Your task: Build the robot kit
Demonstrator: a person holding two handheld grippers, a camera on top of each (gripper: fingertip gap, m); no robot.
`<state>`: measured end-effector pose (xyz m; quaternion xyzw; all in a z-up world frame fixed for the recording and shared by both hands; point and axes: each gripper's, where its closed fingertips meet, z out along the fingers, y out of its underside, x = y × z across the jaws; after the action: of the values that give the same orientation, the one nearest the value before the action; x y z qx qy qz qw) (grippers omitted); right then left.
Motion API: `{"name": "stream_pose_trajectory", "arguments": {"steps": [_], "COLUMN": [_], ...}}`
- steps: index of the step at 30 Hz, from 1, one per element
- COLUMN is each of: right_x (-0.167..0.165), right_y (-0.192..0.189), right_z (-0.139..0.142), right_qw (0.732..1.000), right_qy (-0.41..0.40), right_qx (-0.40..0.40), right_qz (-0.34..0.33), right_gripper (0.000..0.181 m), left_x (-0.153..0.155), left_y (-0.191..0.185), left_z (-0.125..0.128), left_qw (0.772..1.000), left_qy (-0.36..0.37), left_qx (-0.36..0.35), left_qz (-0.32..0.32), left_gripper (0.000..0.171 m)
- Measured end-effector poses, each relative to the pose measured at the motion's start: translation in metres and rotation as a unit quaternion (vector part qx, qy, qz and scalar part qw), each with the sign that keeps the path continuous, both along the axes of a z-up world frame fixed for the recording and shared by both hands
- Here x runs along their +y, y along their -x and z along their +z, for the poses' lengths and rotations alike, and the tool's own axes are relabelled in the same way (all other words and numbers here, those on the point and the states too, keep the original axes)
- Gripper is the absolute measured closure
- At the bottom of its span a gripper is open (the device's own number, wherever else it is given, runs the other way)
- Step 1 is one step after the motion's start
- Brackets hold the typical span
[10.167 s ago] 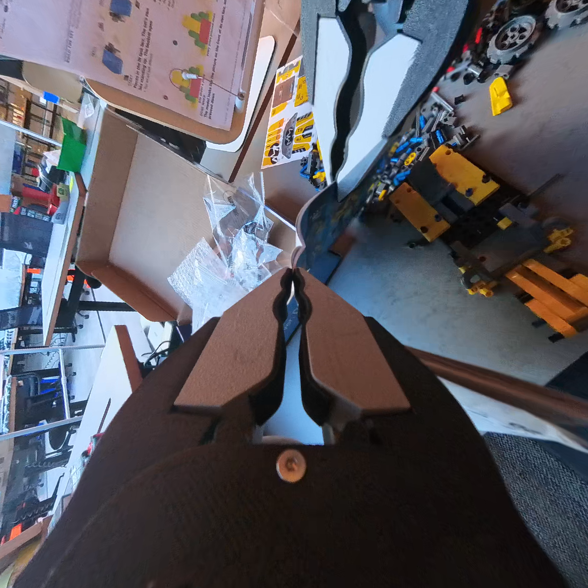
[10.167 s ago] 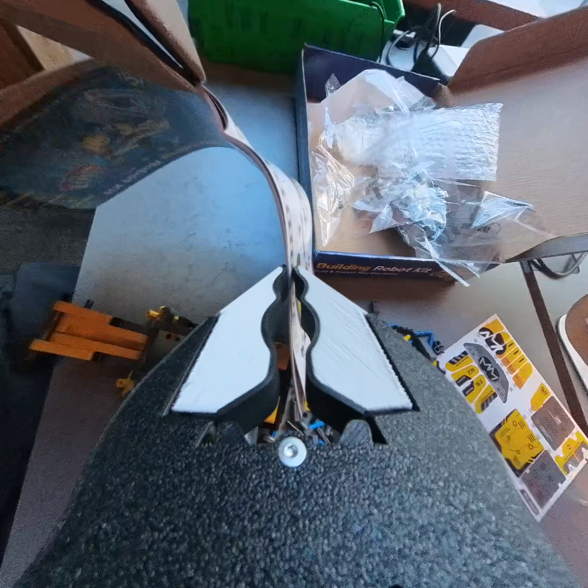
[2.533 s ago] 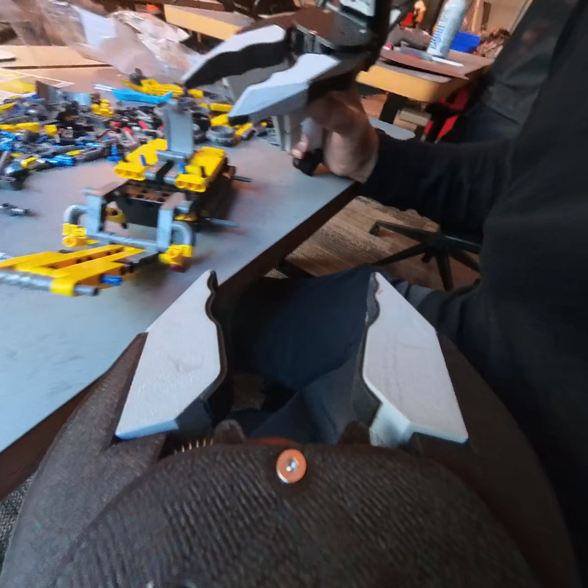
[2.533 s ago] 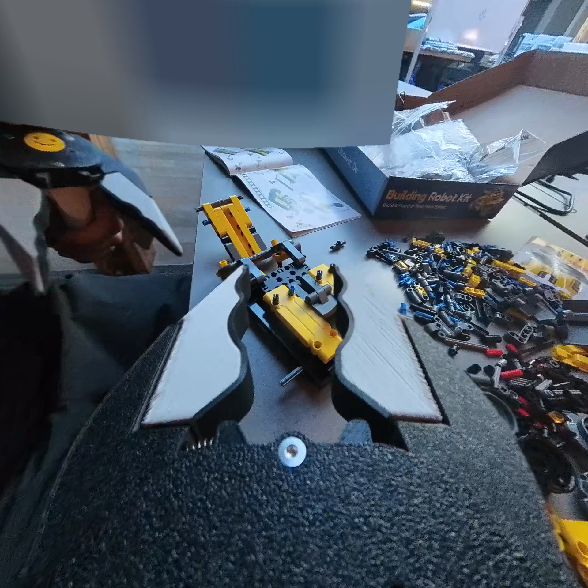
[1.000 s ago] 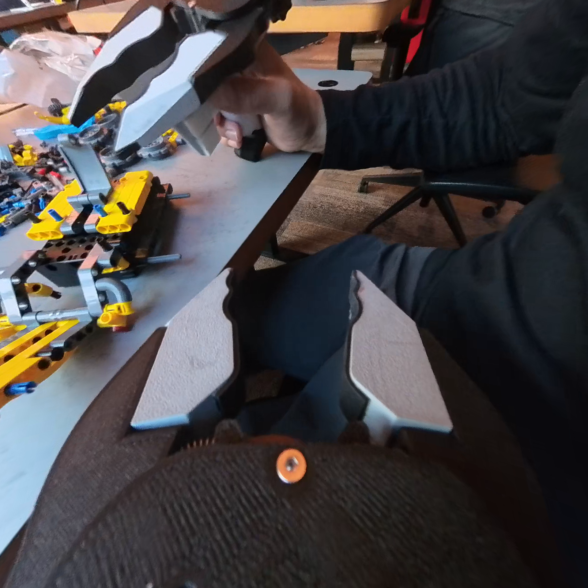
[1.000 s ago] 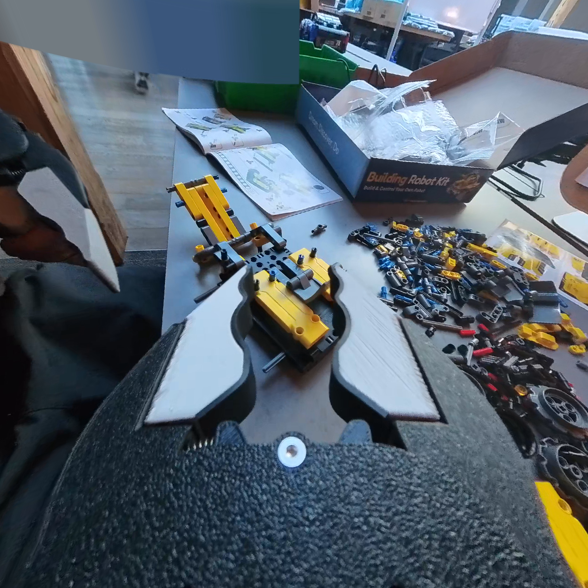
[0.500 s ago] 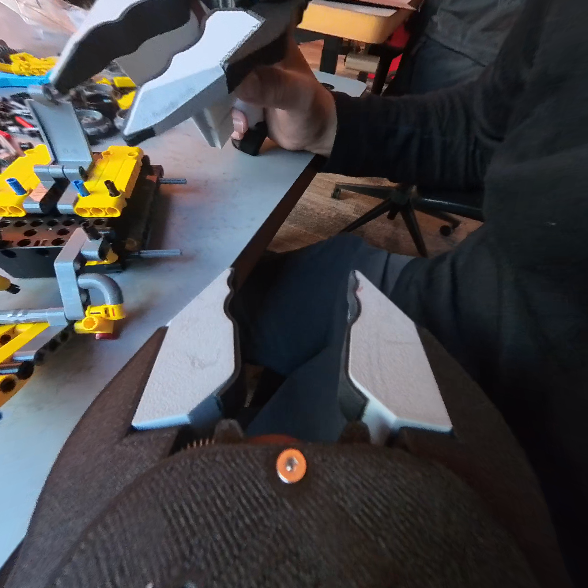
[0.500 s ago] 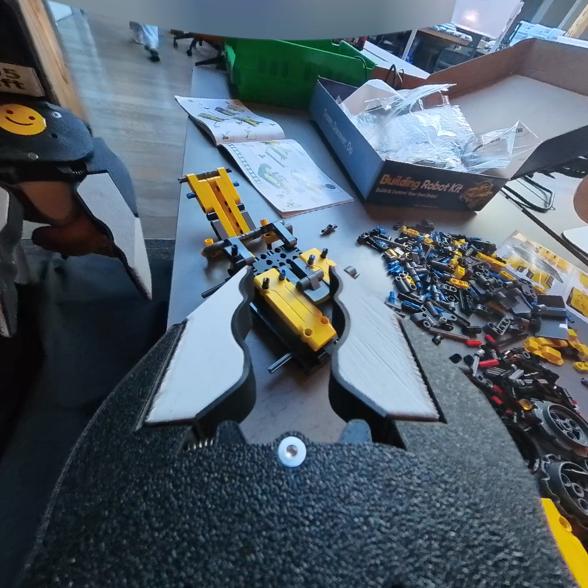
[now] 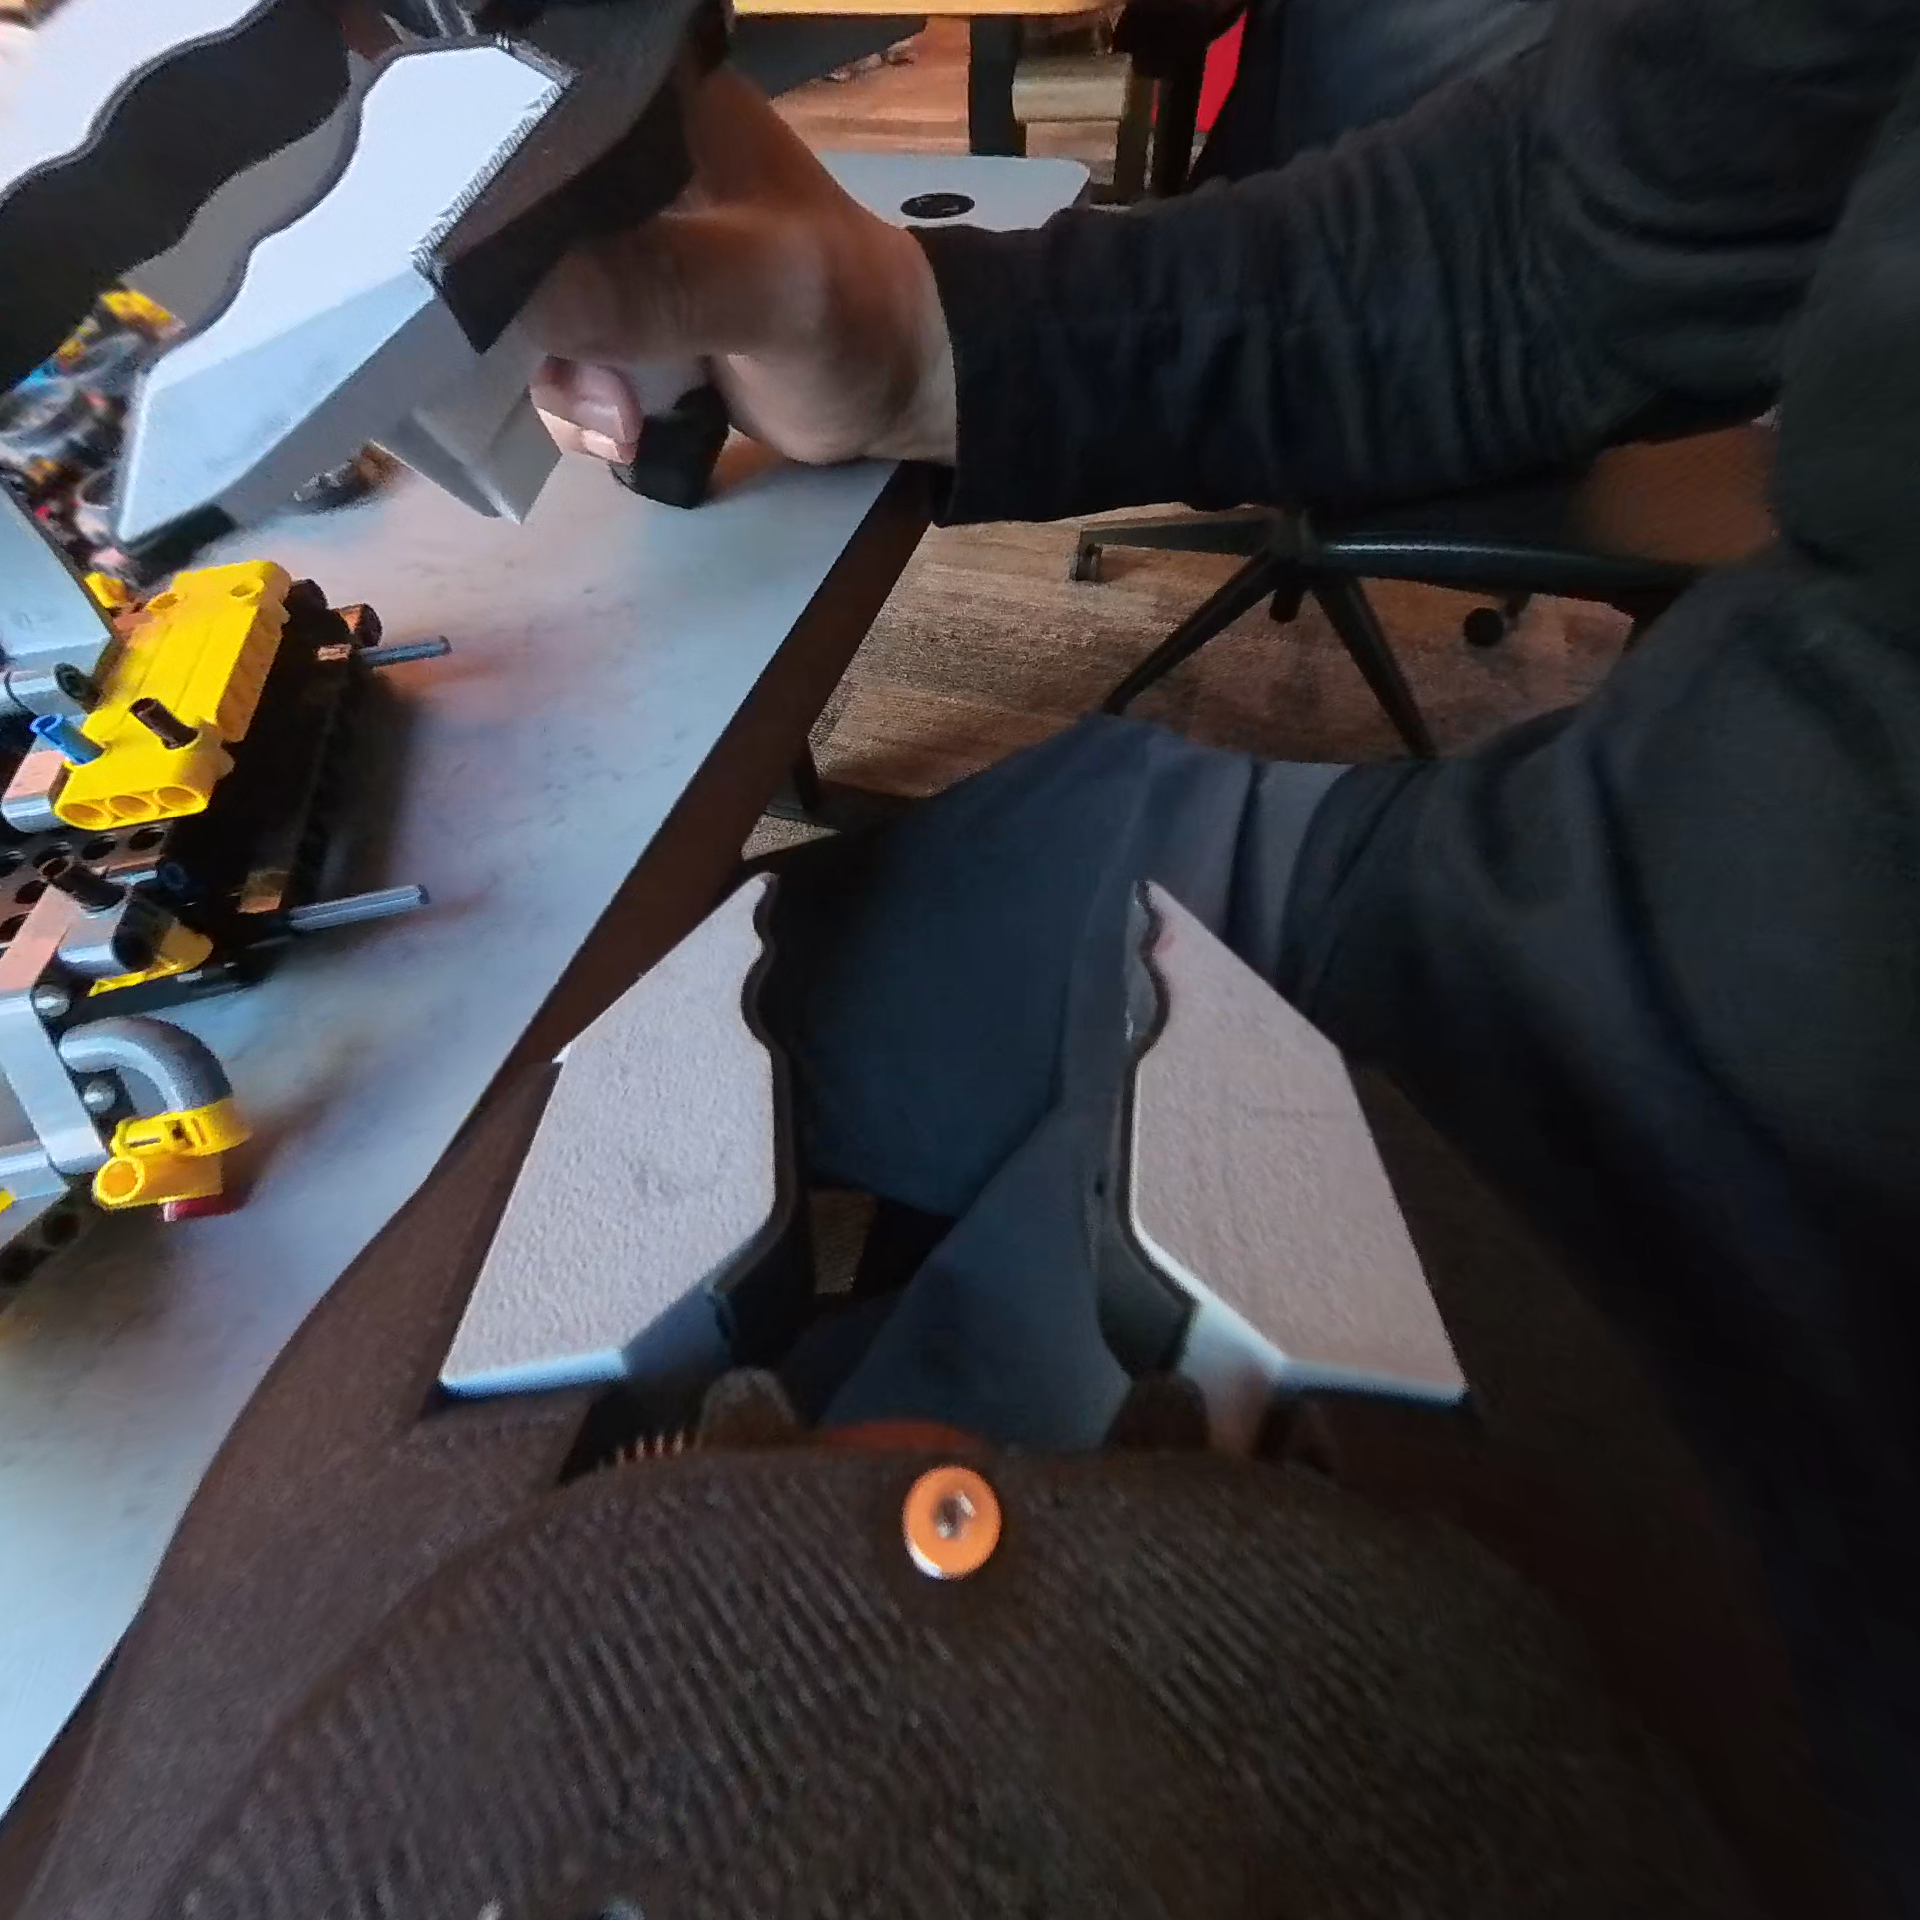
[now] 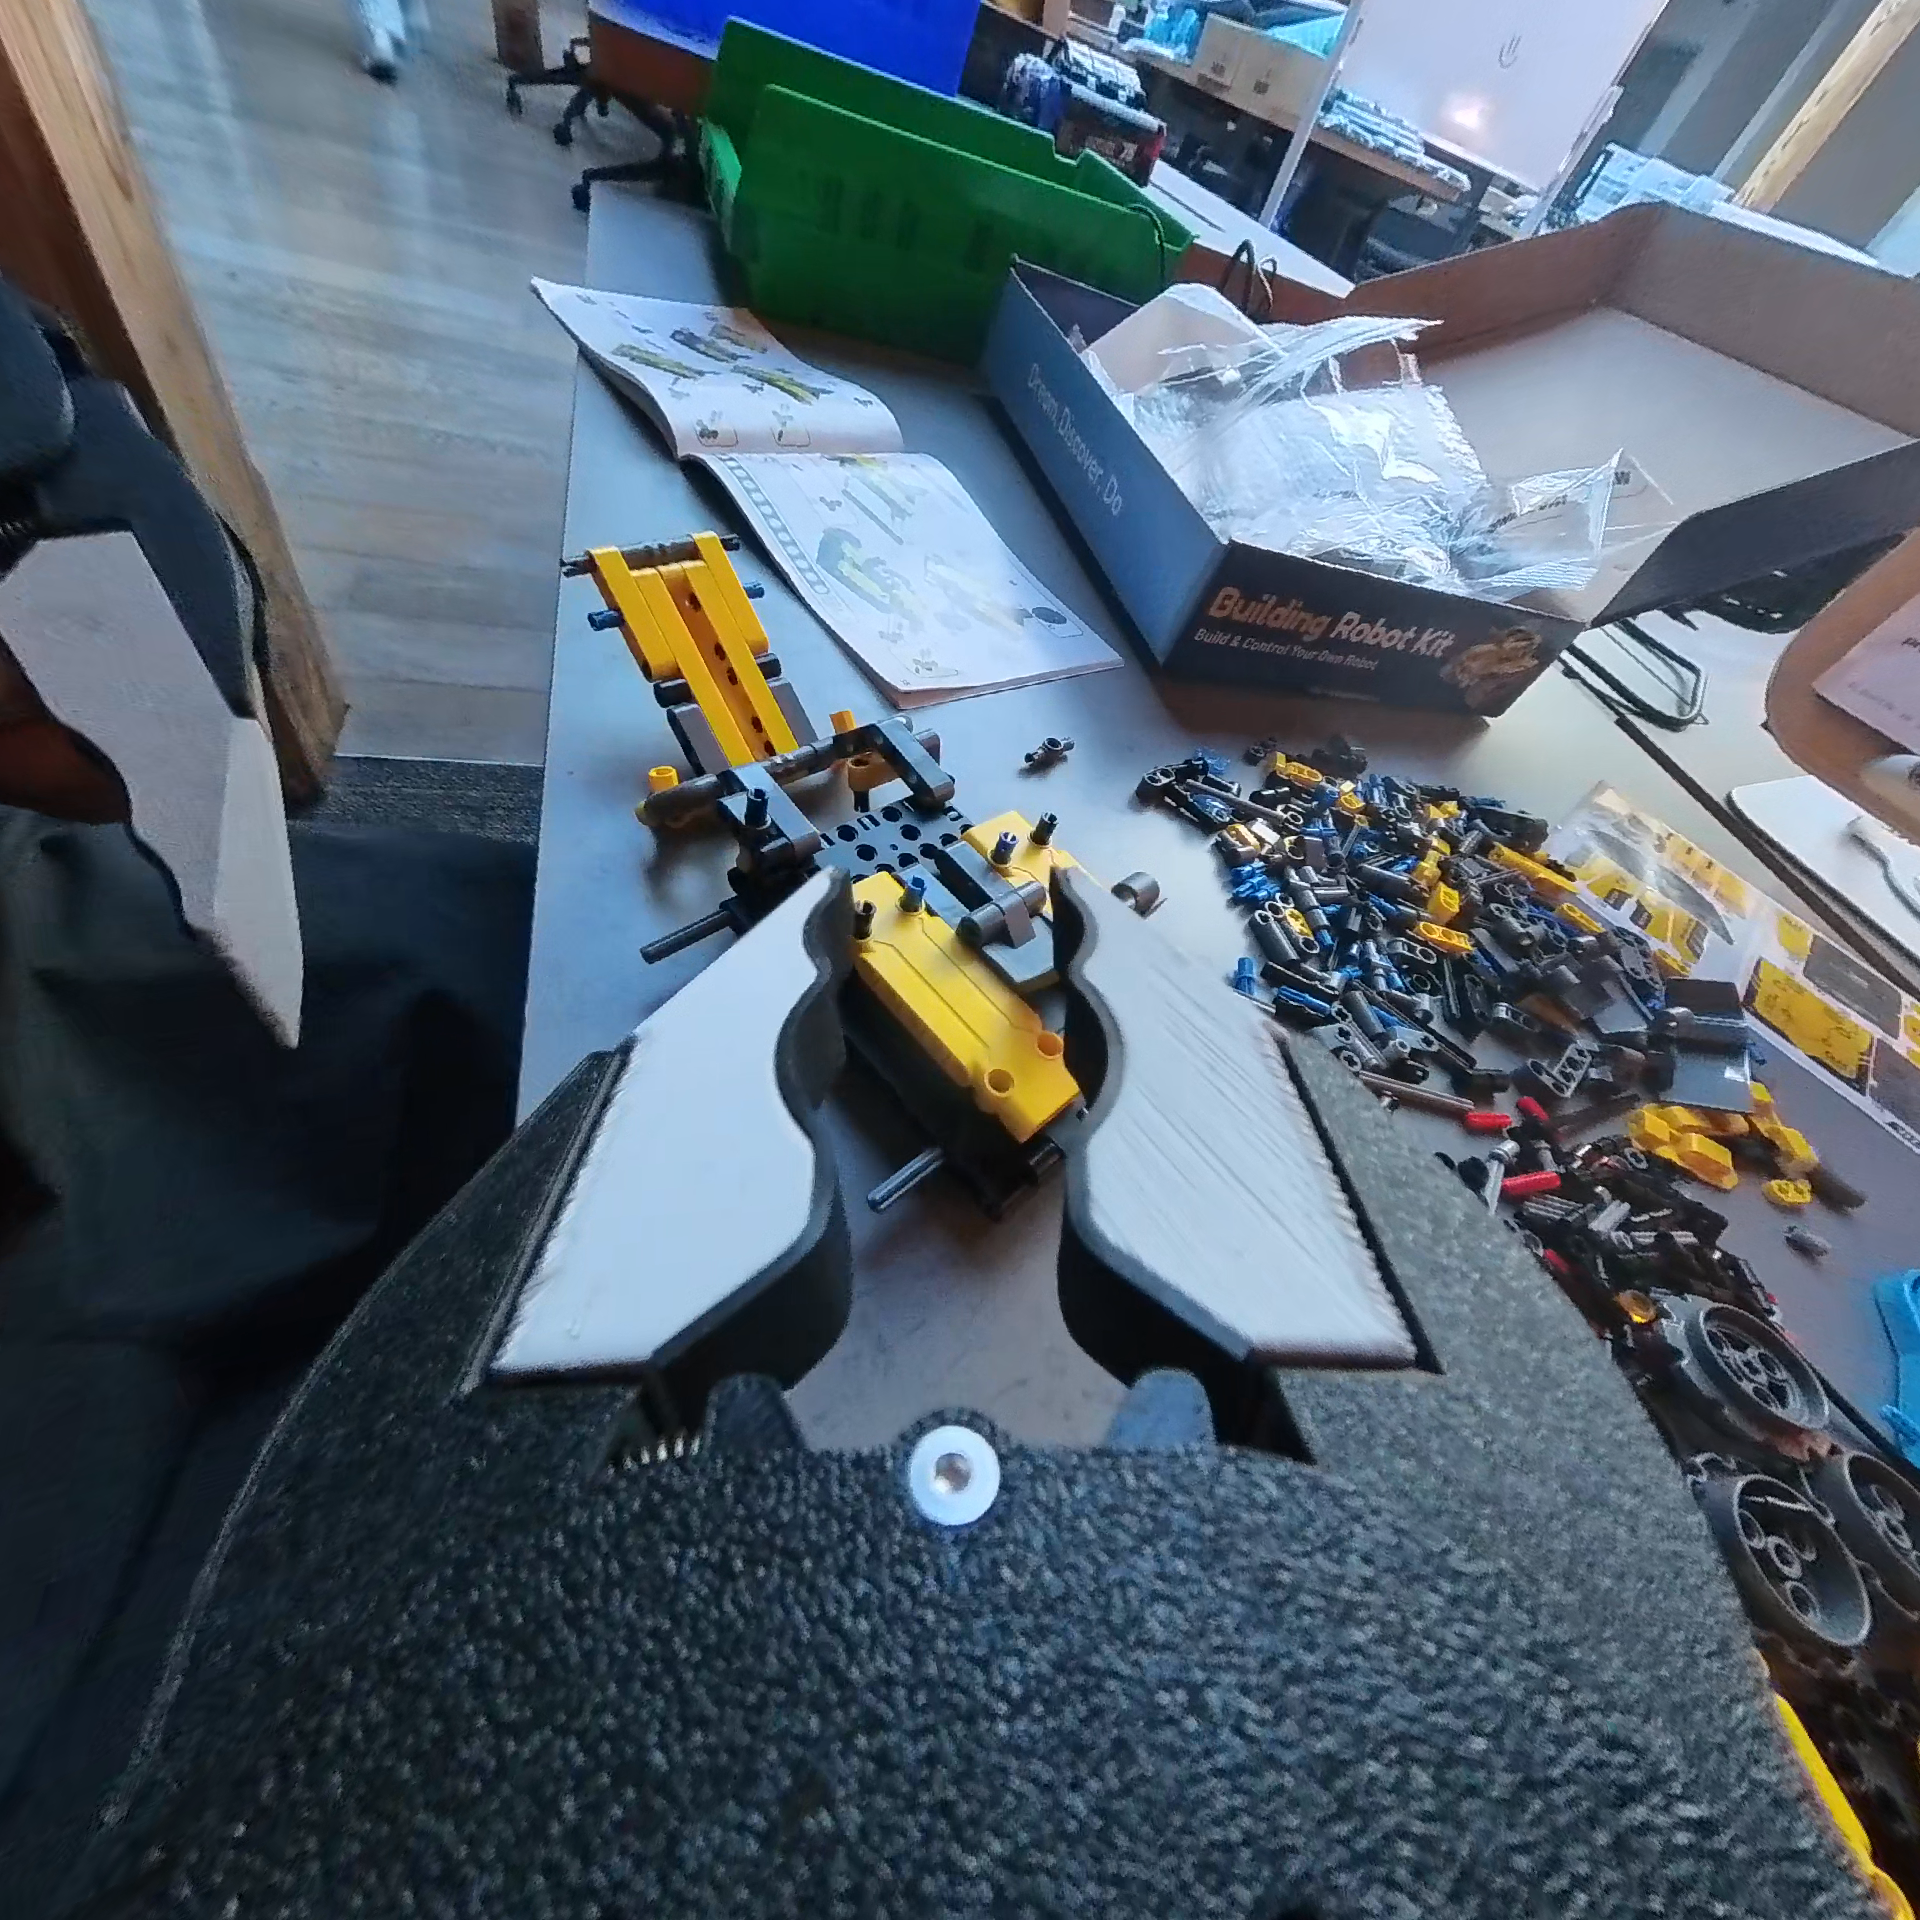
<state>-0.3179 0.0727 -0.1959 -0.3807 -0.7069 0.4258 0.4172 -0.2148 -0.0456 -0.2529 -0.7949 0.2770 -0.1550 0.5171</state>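
Observation:
A half-built yellow and black brick model (image 10: 956, 1039) with a yellow fork arm lies on the grey table (image 10: 935, 1278). My right gripper (image 10: 951, 894) is open, low over the table, its fingers on either side of the model's near end. I cannot tell if they touch it. My left gripper (image 9: 954, 904) is open and empty, off the table's front edge, over the person's lap (image 9: 935, 1039). The left wrist view shows the model (image 9: 156, 727), with the right gripper's fingers (image 9: 312, 270) and the hand (image 9: 748, 312) holding it above.
An open instruction booklet (image 10: 831, 499) lies beyond the model. A dark blue box (image 10: 1299, 613) holds plastic bags. A pile of small loose parts (image 10: 1455, 935), wheels (image 10: 1756, 1371) and a sticker sheet (image 10: 1818, 987) lie to the right. Green bins (image 10: 914, 229) stand behind.
Ten seconds ago both grippers were shut on the booklet; it now lies open on the table and both are open. In the last second the right gripper moved closer over the model.

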Motion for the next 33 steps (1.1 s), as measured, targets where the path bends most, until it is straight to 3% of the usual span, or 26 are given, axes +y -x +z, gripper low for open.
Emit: {"name": "stream_pose_trajectory", "arguments": {"steps": [13, 21, 26, 33], "right_x": [-0.003, 0.009, 0.043, 0.058], "right_y": [-0.002, 0.000, 0.006, -0.003], "right_z": [0.000, -0.008, -0.007, -0.012], "right_qw": [1.000, 1.000, 0.994, 0.990], "right_qy": [-0.007, 0.000, 0.011, 0.001], "right_qx": [0.005, -0.026, -0.025, -0.038], "right_qz": [0.007, -0.005, -0.103, -0.137], "right_gripper": [0.155, 0.159, 0.154, 0.164], "left_x": [-0.005, 0.003, 0.007, 0.013], "left_y": [-0.003, 0.024, 0.041, 0.034], "left_z": [-0.008, -0.005, -0.001, 0.000], "left_qw": [1.000, 0.998, 0.995, 0.996], "left_qy": [0.012, 0.018, 0.020, 0.025], "left_qx": [0.019, -0.009, -0.039, -0.048], "left_qz": [-0.008, 0.061, 0.088, 0.070], "left_gripper": [0.110, 0.113, 0.114, 0.115]}}
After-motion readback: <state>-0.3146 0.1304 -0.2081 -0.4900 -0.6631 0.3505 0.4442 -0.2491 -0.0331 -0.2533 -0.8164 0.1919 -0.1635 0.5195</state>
